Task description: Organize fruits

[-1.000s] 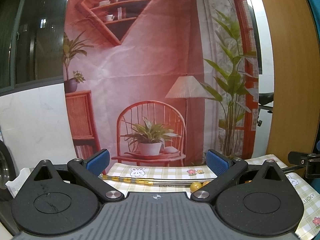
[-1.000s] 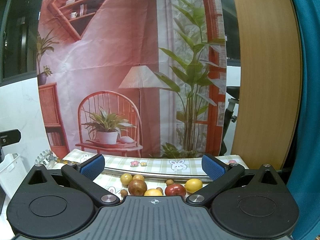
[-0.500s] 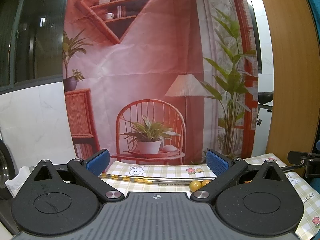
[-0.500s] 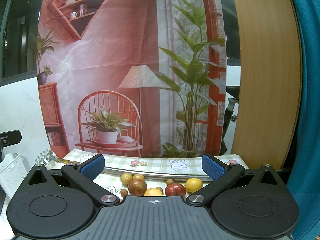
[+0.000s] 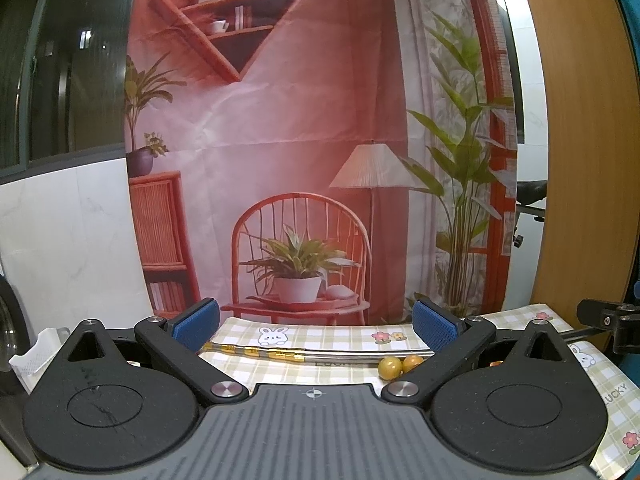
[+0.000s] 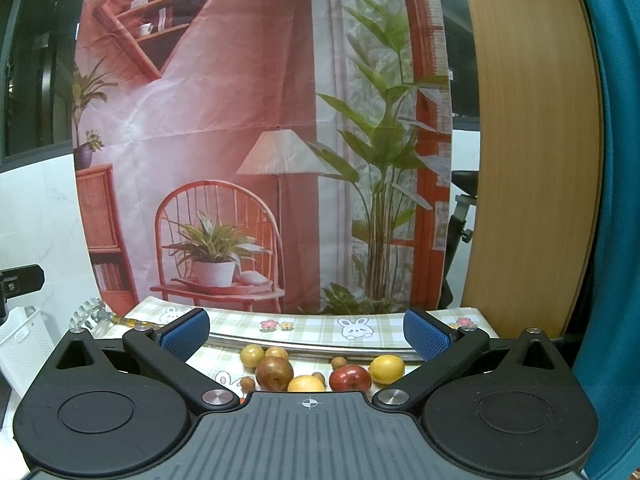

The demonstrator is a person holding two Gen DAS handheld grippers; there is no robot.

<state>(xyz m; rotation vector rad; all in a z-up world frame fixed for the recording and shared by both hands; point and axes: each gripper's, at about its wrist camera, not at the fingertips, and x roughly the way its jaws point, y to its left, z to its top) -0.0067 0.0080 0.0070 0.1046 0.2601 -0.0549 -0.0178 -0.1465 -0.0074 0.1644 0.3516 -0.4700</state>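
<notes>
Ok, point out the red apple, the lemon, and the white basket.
red apple (image 6: pixel 350 377), right wrist view, middle of its skin.
lemon (image 6: pixel 386 368), right wrist view, its centre.
white basket (image 6: pixel 22 340), right wrist view, its perforated wall.

- The left gripper (image 5: pixel 316 326) has its jaws spread wide, and nothing sits between the blue pads (image 5: pixel 196 319).
- Both left fingers reach forward, level, and symmetric about the gripper's centre.
- The right gripper (image 6: pixel 306 330) also has its jaws wide apart, with its blue pads (image 6: pixel 426 334) gripping nothing.
- The right fingers point straight ahead, evenly splayed.
- A black piece of the right gripper shows at the right edge of the left wrist view, beyond the right jaw.
</notes>
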